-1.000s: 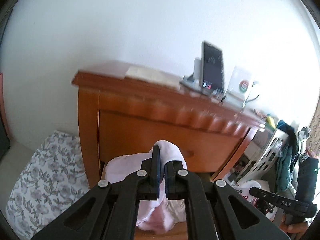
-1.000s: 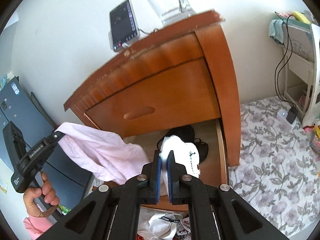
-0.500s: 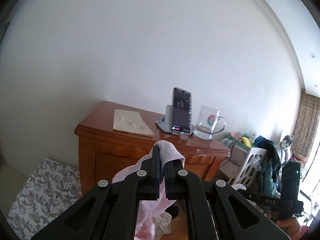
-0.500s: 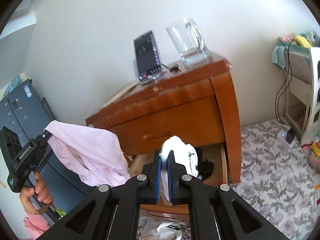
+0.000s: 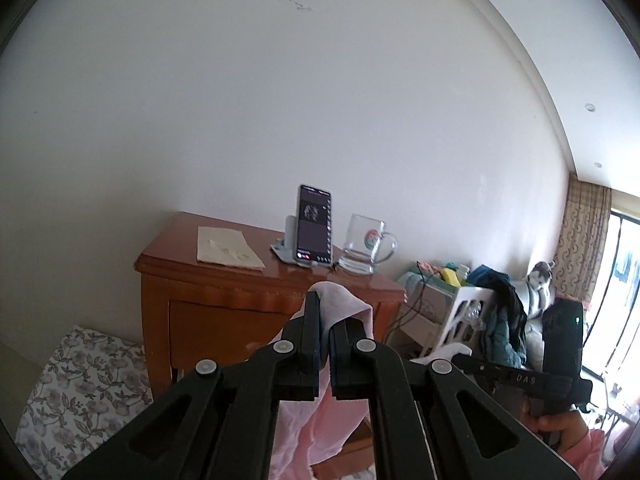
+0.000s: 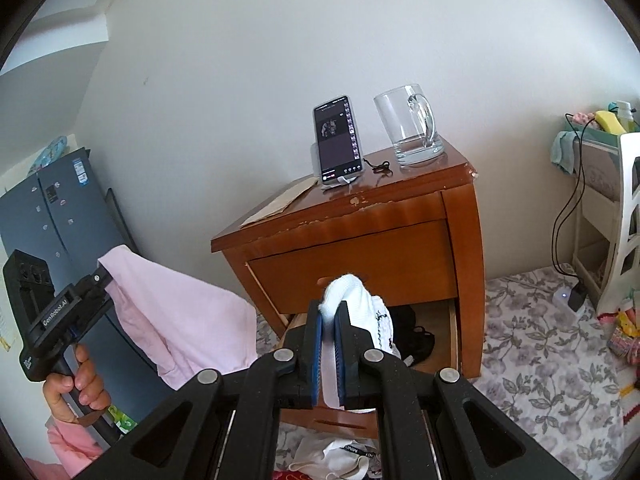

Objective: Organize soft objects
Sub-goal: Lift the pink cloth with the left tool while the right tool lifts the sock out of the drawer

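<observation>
Early on: the left tool (image 5: 324, 320) grips a pink cloth (image 5: 340, 304), the right tool (image 6: 328, 320) pinches a white sock (image 6: 352, 292); clothes, perhaps underwear, remain in the open drawer (image 6: 452, 332).

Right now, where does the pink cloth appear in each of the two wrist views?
Left wrist: pink cloth at bottom centre, pinched in the left gripper, hanging down.
Right wrist: pink cloth at lower left, hanging from the left gripper.
Shared landmark: the phone standing on the wooden nightstand.
</observation>
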Available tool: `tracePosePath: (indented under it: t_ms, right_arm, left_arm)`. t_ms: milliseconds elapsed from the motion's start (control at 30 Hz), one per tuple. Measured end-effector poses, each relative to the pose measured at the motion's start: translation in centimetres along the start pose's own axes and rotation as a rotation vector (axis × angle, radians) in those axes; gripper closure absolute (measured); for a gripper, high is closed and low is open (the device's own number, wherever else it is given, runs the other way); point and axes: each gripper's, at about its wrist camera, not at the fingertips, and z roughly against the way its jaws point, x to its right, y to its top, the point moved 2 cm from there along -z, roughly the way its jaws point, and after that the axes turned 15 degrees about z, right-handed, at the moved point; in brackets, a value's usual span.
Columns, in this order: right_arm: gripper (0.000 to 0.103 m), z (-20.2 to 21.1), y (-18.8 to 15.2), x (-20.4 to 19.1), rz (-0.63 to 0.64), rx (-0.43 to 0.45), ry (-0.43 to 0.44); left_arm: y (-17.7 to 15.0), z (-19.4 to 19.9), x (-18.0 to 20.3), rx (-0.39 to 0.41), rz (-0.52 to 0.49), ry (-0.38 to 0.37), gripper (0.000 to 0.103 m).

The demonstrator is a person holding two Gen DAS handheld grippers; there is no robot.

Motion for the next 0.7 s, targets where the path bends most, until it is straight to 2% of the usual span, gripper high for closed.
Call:
tracePosePath:
  t_ms: [367,700]
  right_arm:
    - [0.097,0.5,-3.9,-0.7,-0.028,-0.050,-0.007]
    - [0.097,-1.4,-8.2,-1.1,-0.060,-0.150,0.010]
  left_arm:
    - [-4.0,0.7,-0.9,-0.100,0.040,-0.008,0.100]
    - [-8.6,-0.8,-2.2,-0.254,0.070,0.019,0.100]
